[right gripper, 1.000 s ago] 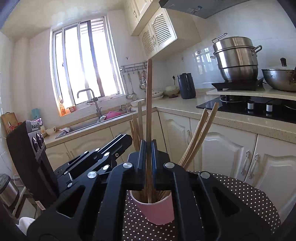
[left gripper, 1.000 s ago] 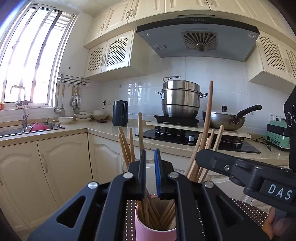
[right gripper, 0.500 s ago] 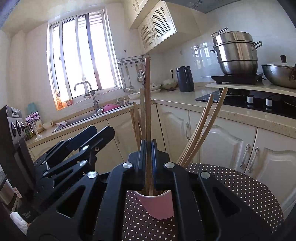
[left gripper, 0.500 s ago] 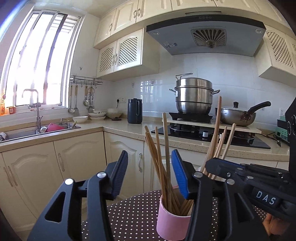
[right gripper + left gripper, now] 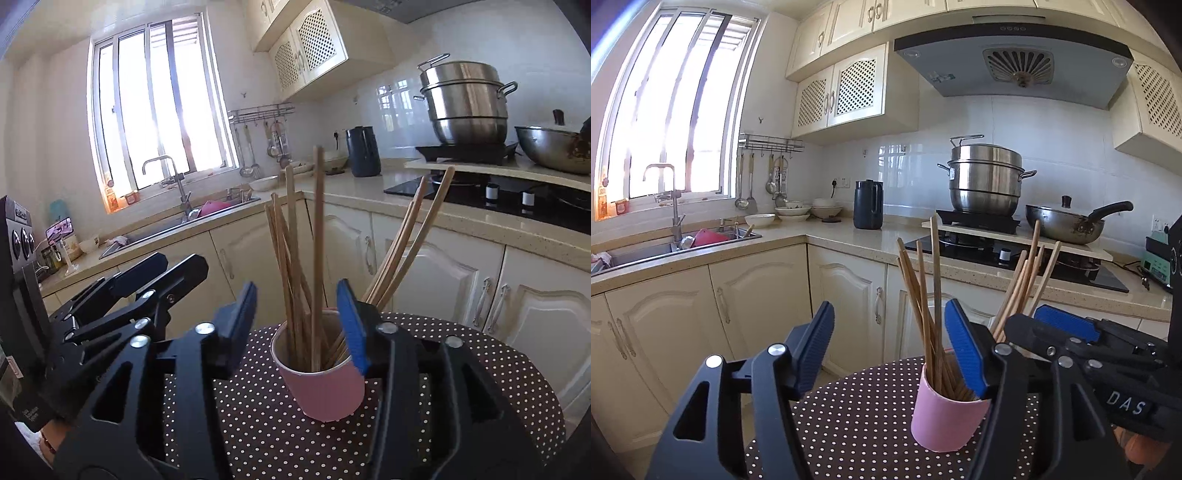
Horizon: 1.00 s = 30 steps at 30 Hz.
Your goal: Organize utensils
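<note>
A pink cup point(image 5: 943, 419) stands on a round table with a dark polka-dot cloth point(image 5: 857, 424) and holds several wooden chopsticks point(image 5: 925, 317). My left gripper point(image 5: 890, 343) is open and empty, just short of the cup. In the right wrist view the same cup point(image 5: 325, 387) holds the chopsticks point(image 5: 317, 258). My right gripper point(image 5: 297, 325) is open and empty, its jaws on either side of the cup's rim. The right gripper also shows in the left wrist view point(image 5: 1067, 332), and the left gripper in the right wrist view point(image 5: 147, 273).
A kitchen counter point(image 5: 827, 236) runs behind with a sink point(image 5: 665, 247), a dark kettle point(image 5: 868, 205), a steel steamer pot point(image 5: 986, 181) and a wok point(image 5: 1067, 221) on the stove. Cabinet doors point(image 5: 757, 295) stand below it. The table edge point(image 5: 532, 373) is close on the right.
Both grippers opened. The right one let go of the tall chopstick, which now stands in the cup. Both grippers pulled back and up from the cup.
</note>
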Each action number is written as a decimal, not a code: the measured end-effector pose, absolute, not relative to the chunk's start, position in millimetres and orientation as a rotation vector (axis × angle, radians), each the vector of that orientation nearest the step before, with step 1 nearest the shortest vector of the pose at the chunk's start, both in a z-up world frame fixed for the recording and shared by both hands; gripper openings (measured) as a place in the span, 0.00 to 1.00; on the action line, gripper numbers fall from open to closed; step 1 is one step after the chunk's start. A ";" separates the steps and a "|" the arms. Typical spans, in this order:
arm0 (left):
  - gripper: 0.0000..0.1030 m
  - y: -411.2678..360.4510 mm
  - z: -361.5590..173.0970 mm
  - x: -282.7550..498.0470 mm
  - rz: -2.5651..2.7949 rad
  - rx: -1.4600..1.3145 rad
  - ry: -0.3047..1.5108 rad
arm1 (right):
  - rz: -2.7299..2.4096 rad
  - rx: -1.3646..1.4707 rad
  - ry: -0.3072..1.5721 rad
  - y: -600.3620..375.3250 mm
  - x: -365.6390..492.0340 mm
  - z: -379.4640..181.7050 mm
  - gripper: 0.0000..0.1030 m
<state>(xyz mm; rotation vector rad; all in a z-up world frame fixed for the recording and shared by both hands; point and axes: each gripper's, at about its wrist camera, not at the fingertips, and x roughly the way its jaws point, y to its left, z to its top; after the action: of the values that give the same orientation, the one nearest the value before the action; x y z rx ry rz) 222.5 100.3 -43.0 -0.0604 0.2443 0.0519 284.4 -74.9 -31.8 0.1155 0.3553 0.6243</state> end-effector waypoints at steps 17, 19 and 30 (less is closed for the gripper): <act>0.73 56.3 -6.4 107.3 0.042 0.025 0.249 | 0.476 0.016 0.254 -116.4 156.0 5.0 0.64; 0.73 48.9 -3.1 86.9 0.055 0.033 0.255 | 0.466 0.002 0.232 -121.8 133.9 9.2 0.64; 0.73 18.6 20.8 -11.3 0.072 0.047 0.196 | 0.464 0.007 0.218 -152.1 48.7 21.9 0.71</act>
<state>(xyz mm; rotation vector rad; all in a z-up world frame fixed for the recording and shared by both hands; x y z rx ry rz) -11.3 18.6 20.8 0.0474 0.1961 0.0716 48.7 -152.1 21.9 0.0075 0.2183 0.4640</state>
